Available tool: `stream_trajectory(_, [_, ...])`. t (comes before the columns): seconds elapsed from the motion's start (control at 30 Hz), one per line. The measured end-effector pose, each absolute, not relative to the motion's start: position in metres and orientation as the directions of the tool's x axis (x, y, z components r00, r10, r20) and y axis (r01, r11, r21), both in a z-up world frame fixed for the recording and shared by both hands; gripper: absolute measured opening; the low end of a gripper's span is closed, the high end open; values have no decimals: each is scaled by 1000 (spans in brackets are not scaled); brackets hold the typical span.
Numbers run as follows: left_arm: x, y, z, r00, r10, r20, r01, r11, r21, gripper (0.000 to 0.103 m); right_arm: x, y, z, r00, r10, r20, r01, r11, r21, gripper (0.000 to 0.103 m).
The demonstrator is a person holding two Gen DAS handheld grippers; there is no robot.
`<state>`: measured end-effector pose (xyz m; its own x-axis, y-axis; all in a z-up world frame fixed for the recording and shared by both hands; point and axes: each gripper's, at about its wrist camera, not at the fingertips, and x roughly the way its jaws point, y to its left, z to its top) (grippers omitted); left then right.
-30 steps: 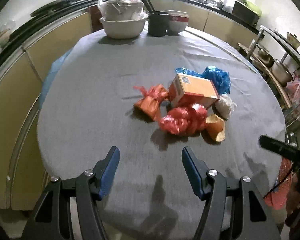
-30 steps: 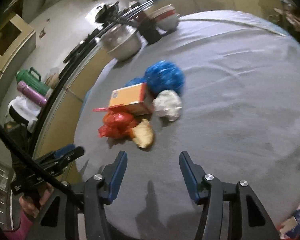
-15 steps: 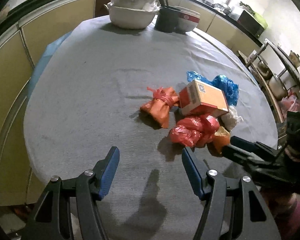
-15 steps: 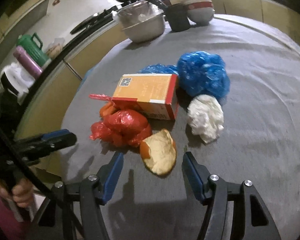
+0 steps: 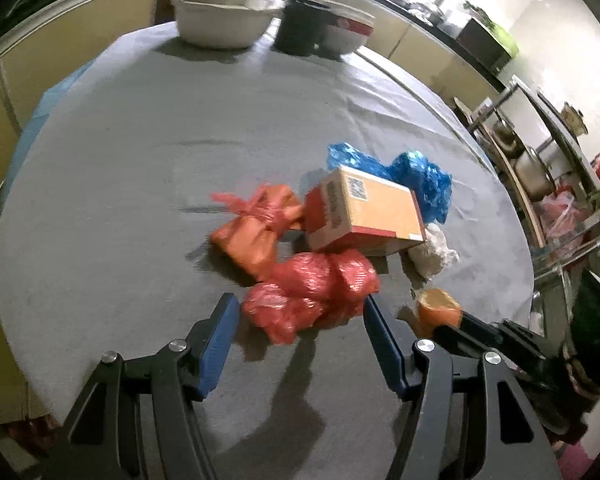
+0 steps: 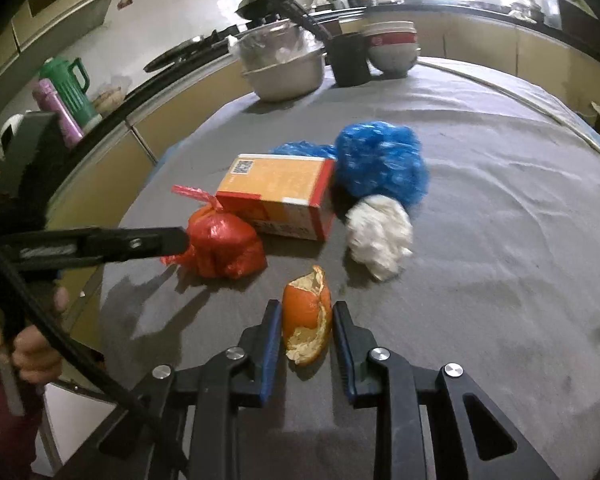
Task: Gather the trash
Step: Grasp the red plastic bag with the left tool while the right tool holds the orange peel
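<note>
A heap of trash lies on the grey tablecloth [image 5: 120, 160]. It holds a red plastic bag [image 5: 312, 292], a tied orange bag [image 5: 256, 232], an orange carton [image 5: 368, 212], a blue bag [image 5: 420, 180] and a white paper wad [image 5: 432, 252]. My left gripper [image 5: 300, 302] is open, its tips on either side of the red bag's near end. In the right wrist view my right gripper [image 6: 306, 308] is closing, and both pads press on an orange peel [image 6: 306, 316] standing on edge. The red bag [image 6: 224, 244] lies just left of it, behind a left finger [image 6: 140, 244].
A metal basin [image 6: 284, 76], a black cup [image 6: 350, 60] and stacked bowls [image 6: 392, 50] stand at the table's far edge. A rack with pots [image 5: 536, 172] rises to the right of the table. A person's hand [image 6: 32, 352] holds the left tool.
Both grippers have moved forward and down to the heap. The right jaws, wide open before, have closed onto the orange peel, which now stands on edge. The left jaws kept their width.
</note>
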<state>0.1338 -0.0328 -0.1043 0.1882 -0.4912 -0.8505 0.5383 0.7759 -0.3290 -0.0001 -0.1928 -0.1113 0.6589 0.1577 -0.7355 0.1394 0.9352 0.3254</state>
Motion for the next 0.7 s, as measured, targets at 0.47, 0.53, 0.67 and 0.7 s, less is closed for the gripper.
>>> stream_trajectory(0.47, [70,-46,-106,62,-500,-864,605,707,-366,60,-68,-234,-101,703,98,-705,245,897,369,28])
stream_trajectory(0.53, [75,-43,-96,124,-502,-856,600,725,-338,65,-75,-239,-101,707,94,-701,258,889,379,28])
stream_trajectory(0.67, [83,-57,-88,148,-520,-842,601,723,-341,69,-86,-245,-102,716,86,-693,278,875,396,28])
stream_trajectory(0.7, [83,-64,-89,148,-520,-842,608,719,-336,73,-87,-247,-102,716,85,-693,280,874,398,28])
